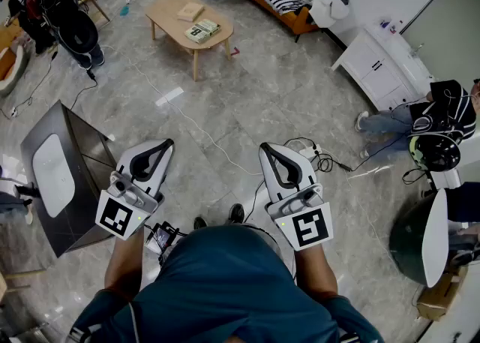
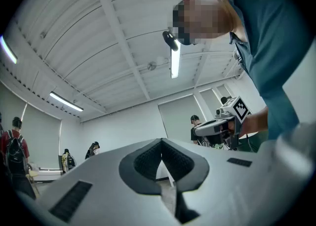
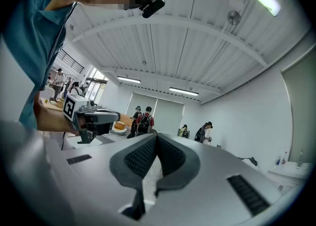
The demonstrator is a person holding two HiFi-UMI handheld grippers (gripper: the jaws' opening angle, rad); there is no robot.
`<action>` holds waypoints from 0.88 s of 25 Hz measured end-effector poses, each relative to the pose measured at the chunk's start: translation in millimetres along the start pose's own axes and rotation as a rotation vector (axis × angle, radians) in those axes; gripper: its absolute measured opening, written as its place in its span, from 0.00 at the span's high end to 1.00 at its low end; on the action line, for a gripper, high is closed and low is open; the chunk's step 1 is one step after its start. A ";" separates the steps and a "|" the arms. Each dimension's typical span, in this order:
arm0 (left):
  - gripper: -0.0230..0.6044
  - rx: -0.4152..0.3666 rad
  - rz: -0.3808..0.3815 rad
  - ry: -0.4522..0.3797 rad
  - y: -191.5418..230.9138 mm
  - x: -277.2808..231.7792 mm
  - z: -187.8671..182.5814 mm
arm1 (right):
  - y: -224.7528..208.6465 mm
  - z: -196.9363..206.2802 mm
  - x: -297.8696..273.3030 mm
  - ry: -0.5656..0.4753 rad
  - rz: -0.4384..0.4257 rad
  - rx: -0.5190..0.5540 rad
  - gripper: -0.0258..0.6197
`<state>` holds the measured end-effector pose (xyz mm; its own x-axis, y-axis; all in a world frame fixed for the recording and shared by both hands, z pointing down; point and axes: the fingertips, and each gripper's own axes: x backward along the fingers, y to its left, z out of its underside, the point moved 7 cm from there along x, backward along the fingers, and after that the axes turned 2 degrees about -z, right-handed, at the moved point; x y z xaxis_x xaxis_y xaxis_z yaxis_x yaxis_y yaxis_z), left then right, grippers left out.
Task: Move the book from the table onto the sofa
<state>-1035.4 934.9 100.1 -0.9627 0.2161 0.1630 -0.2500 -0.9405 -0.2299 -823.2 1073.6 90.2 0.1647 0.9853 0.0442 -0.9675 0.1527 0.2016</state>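
Note:
Far ahead in the head view stands a low wooden table [image 1: 171, 13] with a tan book [image 1: 190, 11] and a green-and-white book [image 1: 202, 31] on it. Behind it is an orange sofa [image 1: 294, 17] under a striped blanket. My left gripper [image 1: 168, 142] and right gripper [image 1: 265, 147] are held side by side over the floor, well short of the table. Both are shut with nothing in them. The left gripper view shows its jaws [image 2: 161, 142] closed, facing the ceiling. In the right gripper view the right gripper [image 3: 157, 137] is closed too.
A dark slanted panel with a white seat [image 1: 60, 169] stands at my left. Cables and a power strip [image 1: 315, 155] lie on the floor ahead right. A white cabinet [image 1: 382, 64], a seated person [image 1: 435, 120] and a round white table [image 1: 431, 236] are on the right; people [image 1: 60, 11] stand far left.

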 end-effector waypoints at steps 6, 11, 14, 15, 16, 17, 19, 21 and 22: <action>0.96 0.015 0.015 -0.007 0.6 19.9 2.2 | 20.8 -3.2 1.2 -0.014 0.005 -0.003 0.94; 0.96 0.018 0.027 -0.009 5.7 30.3 1.7 | 34.9 -5.8 -2.0 -0.012 0.013 -0.014 0.94; 0.96 0.016 0.026 0.001 3.1 12.9 -3.4 | 17.3 -8.9 1.4 -0.016 0.012 -0.001 0.94; 0.96 0.014 0.025 0.004 2.5 7.0 -3.3 | 10.7 -8.3 2.2 -0.017 0.007 0.016 0.94; 0.96 0.013 0.023 0.004 2.6 4.1 -1.5 | 7.9 -6.7 1.8 -0.017 0.000 0.028 0.94; 0.96 0.014 0.021 0.002 3.3 4.4 1.9 | 8.9 -4.7 0.1 -0.024 -0.009 0.031 0.94; 0.96 0.014 0.021 -0.011 5.8 8.7 9.6 | 15.8 1.0 -5.3 -0.043 -0.021 0.026 0.94; 0.96 0.008 0.026 -0.043 11.9 13.2 13.9 | 24.1 6.6 -13.4 -0.050 -0.020 0.019 0.94; 0.96 0.008 0.030 -0.052 16.0 15.9 16.7 | 28.5 8.4 -18.7 -0.050 -0.016 0.017 0.94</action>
<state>-1053.0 918.8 115.1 -0.9630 0.1738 0.2059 -0.2199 -0.9485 -0.2280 -852.2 1058.9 103.4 0.1897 0.9777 0.0897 -0.9614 0.1664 0.2193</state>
